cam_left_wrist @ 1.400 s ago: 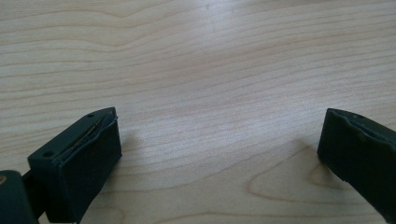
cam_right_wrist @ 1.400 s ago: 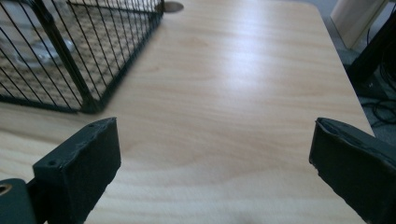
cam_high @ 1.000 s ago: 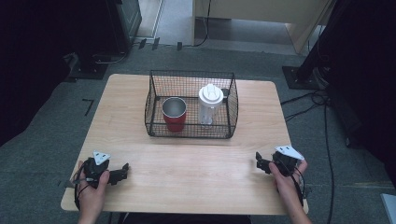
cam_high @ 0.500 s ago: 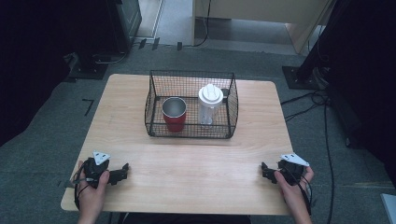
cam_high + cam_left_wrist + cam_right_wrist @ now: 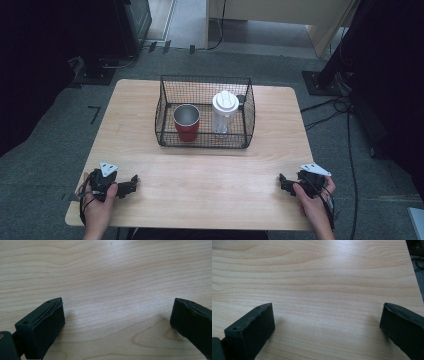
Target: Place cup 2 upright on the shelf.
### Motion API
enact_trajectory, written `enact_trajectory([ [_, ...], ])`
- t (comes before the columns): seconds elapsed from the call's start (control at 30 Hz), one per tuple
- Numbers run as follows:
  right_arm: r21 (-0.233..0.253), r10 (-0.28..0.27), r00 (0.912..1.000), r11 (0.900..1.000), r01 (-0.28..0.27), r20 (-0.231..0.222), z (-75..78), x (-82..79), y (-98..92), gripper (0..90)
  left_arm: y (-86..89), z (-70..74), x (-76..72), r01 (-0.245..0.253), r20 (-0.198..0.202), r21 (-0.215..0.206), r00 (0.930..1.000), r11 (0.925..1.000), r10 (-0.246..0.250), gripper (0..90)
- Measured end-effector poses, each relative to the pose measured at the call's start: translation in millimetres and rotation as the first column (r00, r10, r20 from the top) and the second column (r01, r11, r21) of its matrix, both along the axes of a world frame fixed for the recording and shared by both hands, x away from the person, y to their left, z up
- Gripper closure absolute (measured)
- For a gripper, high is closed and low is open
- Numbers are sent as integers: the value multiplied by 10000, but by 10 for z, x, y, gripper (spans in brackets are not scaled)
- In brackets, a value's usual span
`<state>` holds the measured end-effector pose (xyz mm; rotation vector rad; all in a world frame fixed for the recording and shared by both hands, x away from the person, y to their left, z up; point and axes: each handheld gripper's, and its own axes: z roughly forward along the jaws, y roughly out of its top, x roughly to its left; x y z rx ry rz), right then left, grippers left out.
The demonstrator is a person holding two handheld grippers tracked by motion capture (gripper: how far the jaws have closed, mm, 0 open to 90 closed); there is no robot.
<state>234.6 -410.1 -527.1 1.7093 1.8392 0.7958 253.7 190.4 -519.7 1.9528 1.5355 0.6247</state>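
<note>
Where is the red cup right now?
In the high view, the red cup stands upright in the left half of the wire basket, beside the white-lidded bottle, at the middle of the table.

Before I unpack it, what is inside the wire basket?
Inside the wire basket: a red cup, open and apparently empty, and a white-lidded bottle. The lid hides the bottle's contents.

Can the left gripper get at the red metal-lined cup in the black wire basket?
Probably yes: the left gripper is open, bare table lies between, and the wire basket looks open-topped above the red cup.
</note>
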Motion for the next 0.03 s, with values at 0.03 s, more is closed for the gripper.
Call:
enact_trajectory([
  [0.03, -3, 11, 10000, 10000, -11, -5, 0, 8, 1, 0, -1, -1, 0, -9, 13, -14, 10000, 10000, 9, 0],
])
